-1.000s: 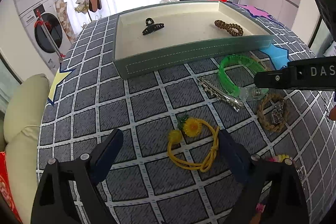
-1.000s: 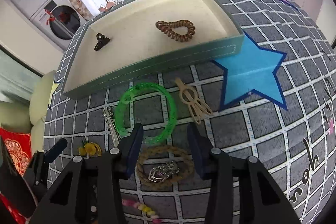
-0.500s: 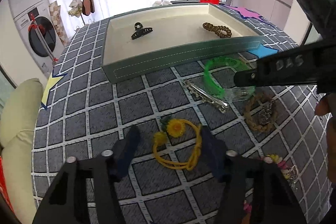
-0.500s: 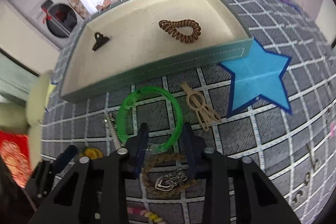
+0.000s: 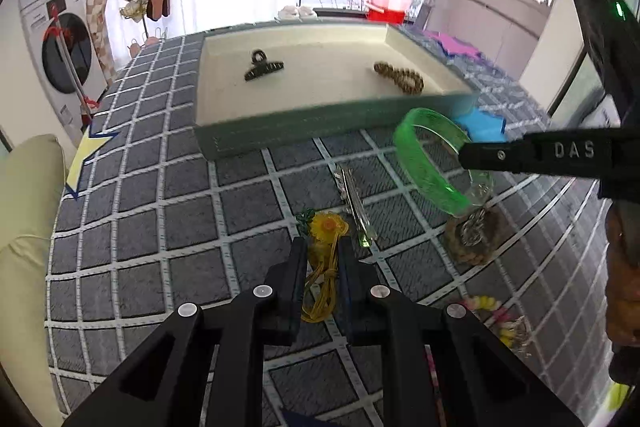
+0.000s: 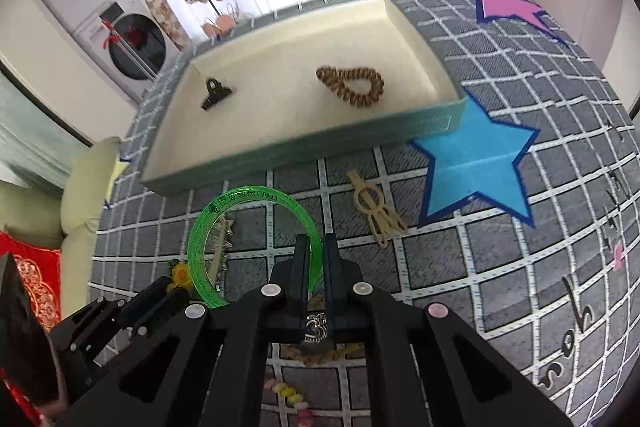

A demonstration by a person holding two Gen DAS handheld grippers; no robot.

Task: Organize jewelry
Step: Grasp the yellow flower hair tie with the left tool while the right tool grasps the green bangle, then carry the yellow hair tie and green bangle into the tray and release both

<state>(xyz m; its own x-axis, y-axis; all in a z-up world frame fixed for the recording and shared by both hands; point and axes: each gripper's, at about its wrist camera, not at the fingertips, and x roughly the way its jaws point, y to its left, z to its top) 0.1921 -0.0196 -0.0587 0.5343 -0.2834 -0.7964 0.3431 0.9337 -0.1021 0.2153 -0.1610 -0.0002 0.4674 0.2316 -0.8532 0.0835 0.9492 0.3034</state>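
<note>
My left gripper is shut on the yellow flower hair tie, low on the grey checked cloth. My right gripper is shut on the green bangle and holds it tilted above the cloth; in the left wrist view the green bangle hangs from the right gripper's finger. The green tray lies beyond, holding a black claw clip and a brown coil hair tie. The tray also shows in the right wrist view.
A silver hair clip and a rope bracelet with a metal charm lie on the cloth. A beige hair clip lies near the blue star. A pastel bead bracelet lies at the right.
Both grippers have closed: the left on the yellow flower hair tie, the right on the green bangle. The bangle has risen off the cloth and tilted.
</note>
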